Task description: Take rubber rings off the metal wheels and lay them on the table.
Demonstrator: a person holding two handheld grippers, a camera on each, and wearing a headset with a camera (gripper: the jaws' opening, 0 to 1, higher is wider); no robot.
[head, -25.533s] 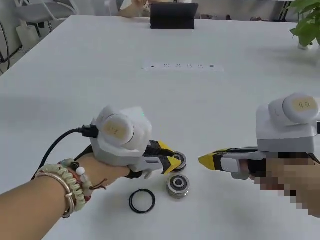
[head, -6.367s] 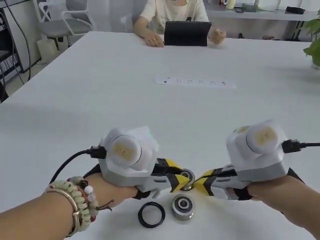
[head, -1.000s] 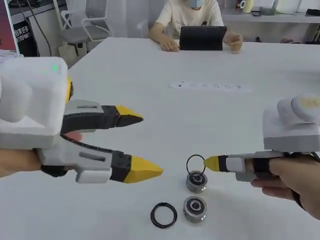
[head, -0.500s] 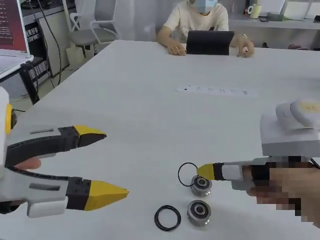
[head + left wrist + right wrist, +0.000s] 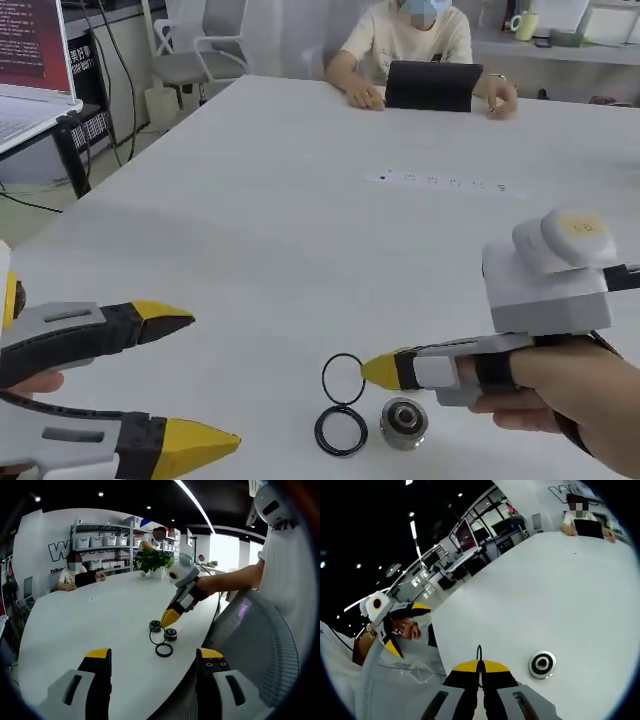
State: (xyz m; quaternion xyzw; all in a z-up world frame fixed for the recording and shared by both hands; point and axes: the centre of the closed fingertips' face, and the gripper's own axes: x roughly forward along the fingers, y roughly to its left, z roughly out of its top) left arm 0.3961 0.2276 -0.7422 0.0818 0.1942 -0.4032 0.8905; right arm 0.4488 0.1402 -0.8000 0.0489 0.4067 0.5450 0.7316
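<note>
On my feed a long white counter (image 5: 300,200) runs to a seated person (image 5: 405,40) behind a dark laptop (image 5: 428,85), with a power strip (image 5: 440,182) lying midway. A grey office chair (image 5: 190,60) stands far left. I see shelves of white bins (image 5: 100,542), a potted plant (image 5: 154,560) near bright windows (image 5: 227,547), and a black ceiling (image 5: 140,495) with spotlights.

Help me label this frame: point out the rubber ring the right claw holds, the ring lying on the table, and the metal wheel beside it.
held rubber ring (image 5: 342,355), head view, top of its loop.
lying ring (image 5: 319,432), head view, left edge of its band.
metal wheel (image 5: 404,421), head view, its hub.
</note>
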